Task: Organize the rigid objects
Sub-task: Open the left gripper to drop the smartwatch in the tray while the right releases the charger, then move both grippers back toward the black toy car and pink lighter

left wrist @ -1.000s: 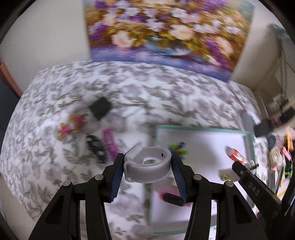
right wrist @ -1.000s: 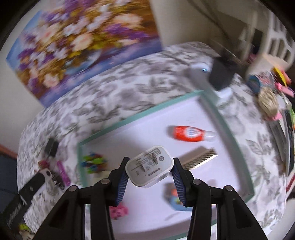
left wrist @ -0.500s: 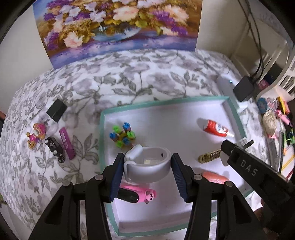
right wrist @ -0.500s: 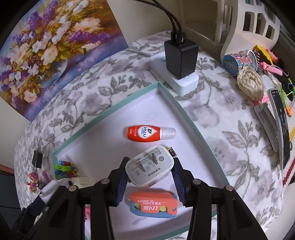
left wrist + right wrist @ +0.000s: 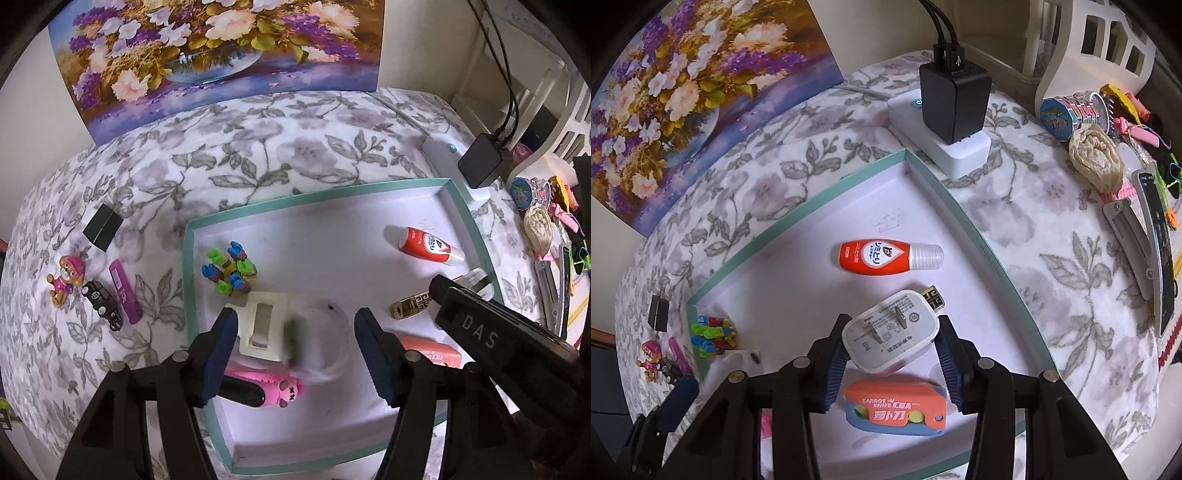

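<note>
1. The tray [image 5: 476,236], a wide shallow box with a low teal rim, sat on the flowered cloth [image 5: 258,147] and served as the landmark. Its far half lay bare; its near half was crowded.
2. The left gripper [image 5: 293,354] hung over the tray's near left part with its fingers spread wide and nothing between them. Below it, inside the tray, lay the white band [image 5: 280,328], partly blurred. It looked light and stiff, best taken across its flat buckle end.
3. The right gripper [image 5: 892,354] pinched the white charger [image 5: 890,339] by its two flat sides, over the tray's near right part, beside the right rim. The charger looked hard, smooth and light, so it might slip.
4. Just beneath it lay an orange toy knife [image 5: 895,406], and beyond it a red bottle [image 5: 886,257]; bare floor lay between them.
5. Left of the tray, on the cloth, a pink stick [image 5: 125,291] and toy car [image 5: 102,304] waited.
</note>
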A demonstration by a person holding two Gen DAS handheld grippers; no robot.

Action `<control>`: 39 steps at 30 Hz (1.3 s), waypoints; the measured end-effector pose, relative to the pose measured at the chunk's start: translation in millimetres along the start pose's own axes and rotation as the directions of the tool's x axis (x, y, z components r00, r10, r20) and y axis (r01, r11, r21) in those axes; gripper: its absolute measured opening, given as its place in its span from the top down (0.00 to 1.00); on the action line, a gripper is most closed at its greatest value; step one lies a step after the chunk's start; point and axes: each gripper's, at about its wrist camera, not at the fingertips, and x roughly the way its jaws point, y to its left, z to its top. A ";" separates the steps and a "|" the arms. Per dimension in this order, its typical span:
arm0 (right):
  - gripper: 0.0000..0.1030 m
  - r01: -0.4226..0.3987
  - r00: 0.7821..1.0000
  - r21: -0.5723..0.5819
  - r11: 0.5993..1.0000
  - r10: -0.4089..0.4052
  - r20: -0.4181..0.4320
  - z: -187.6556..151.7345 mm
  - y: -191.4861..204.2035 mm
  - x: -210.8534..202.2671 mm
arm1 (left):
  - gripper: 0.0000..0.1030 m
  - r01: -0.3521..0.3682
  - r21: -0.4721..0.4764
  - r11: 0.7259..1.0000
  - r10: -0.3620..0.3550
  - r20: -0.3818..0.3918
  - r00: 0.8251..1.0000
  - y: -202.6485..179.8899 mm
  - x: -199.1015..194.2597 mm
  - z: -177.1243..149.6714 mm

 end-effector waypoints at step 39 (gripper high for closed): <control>0.00 -0.067 0.991 -0.238 0.969 0.093 0.100 -35.2 116.4 -23.9 | 0.07 -0.155 -0.510 0.846 0.187 0.012 0.982 228.7 -9.2 -14.8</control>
